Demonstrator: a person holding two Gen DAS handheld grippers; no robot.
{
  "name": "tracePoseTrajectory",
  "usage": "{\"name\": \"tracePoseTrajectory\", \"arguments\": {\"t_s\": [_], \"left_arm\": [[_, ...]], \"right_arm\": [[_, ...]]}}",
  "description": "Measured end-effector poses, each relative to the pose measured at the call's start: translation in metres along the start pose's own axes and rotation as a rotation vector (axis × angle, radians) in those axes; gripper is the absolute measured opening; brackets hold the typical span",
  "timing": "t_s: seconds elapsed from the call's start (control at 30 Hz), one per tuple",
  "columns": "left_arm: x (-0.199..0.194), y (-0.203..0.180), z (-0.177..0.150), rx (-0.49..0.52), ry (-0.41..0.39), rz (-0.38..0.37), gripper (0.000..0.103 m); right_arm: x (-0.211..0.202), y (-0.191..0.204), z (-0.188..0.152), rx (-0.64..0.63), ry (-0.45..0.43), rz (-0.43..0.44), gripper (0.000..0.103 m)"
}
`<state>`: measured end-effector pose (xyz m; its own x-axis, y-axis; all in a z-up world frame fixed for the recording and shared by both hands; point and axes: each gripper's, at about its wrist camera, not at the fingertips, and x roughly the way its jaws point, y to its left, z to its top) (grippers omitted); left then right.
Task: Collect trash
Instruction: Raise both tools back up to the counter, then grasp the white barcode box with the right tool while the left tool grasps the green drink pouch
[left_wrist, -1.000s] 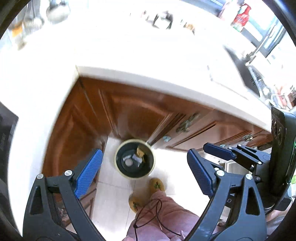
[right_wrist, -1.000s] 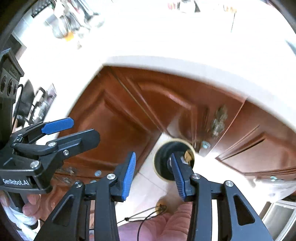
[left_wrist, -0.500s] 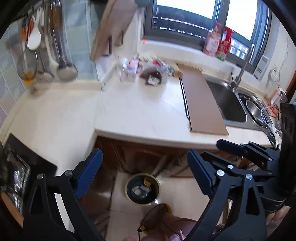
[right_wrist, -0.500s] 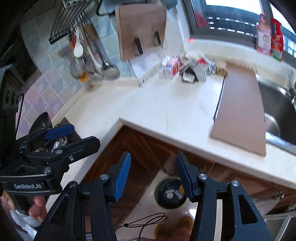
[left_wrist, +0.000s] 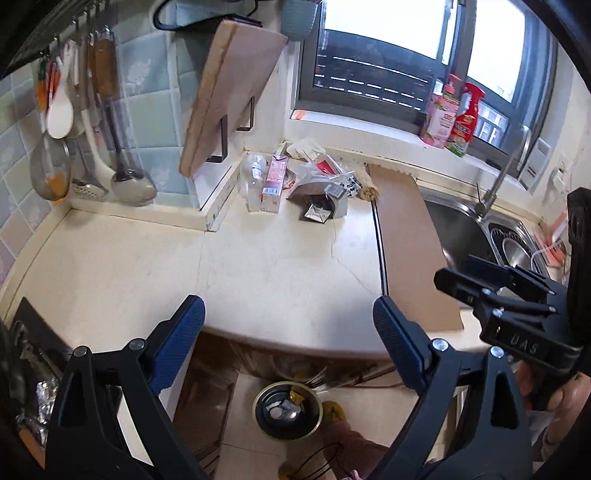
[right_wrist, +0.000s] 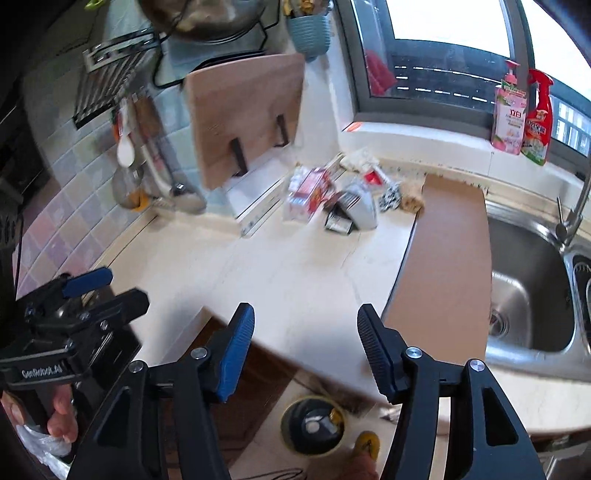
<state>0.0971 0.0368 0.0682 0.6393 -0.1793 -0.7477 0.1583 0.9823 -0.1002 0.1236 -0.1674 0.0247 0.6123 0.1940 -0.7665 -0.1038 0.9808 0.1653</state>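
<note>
A pile of trash (left_wrist: 314, 177) lies at the back of the cream counter: a pink carton (left_wrist: 274, 179), a clear plastic bottle (left_wrist: 255, 181), wrappers and a grey packet (left_wrist: 334, 201). The pile also shows in the right wrist view (right_wrist: 340, 199). A round trash bin (left_wrist: 287, 410) stands on the floor below the counter edge, with some scraps inside; it also shows in the right wrist view (right_wrist: 314, 424). My left gripper (left_wrist: 288, 328) is open and empty above the counter's front edge. My right gripper (right_wrist: 304, 339) is open and empty, also at the front edge.
A brown board (left_wrist: 410, 251) lies beside the steel sink (left_wrist: 461, 229) at the right. A wooden cutting board (left_wrist: 229, 92) leans on a rack at the back. Utensils (left_wrist: 74, 140) hang on the tiled wall at left. Two bottles (left_wrist: 452, 118) stand on the windowsill.
Both grippers have risen and tilted up from looking down at the floor bin to facing the counter and the trash pile. The right gripper's jaws have opened wider.
</note>
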Motion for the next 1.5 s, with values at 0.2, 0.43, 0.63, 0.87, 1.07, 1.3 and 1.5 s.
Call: {"name": "tracePoseTrajectory", "arguments": {"t_s": [0.2,0.43,0.63,0.87,1.07,1.3,1.5], "left_arm": [[0.067,-0.01,0.045,-0.039,0.036,0.024,0.091],[0.151,-0.01,0.087,-0.101,0.079,0.07,0.086],[0.211,-0.004,0.103,-0.162,0.122,0.103,0.085],[0.247,-0.001,0.111,-0.202,0.148,0.112,0.085],[0.259,-0.005,0.112,-0.195,0.153,0.12,0.085],[0.273,-0.01,0.117,-0.189,0.159,0.097,0.085],[0.296,-0.023,0.126,-0.163,0.169,0.039,0.085]], "right_arm": [[0.075,-0.043,0.057,-0.052,0.042,-0.008,0.062],[0.181,-0.08,0.112,-0.147,0.095,-0.021,0.062],[0.273,-0.088,0.143,-0.241,0.127,-0.024,0.062],[0.332,-0.08,0.136,-0.314,0.138,-0.047,0.062],[0.358,-0.081,0.128,-0.333,0.094,-0.086,0.06],[0.353,-0.109,0.136,-0.24,0.063,-0.056,0.036],[0.326,-0.147,0.153,-0.093,0.036,0.021,0.034]]}}
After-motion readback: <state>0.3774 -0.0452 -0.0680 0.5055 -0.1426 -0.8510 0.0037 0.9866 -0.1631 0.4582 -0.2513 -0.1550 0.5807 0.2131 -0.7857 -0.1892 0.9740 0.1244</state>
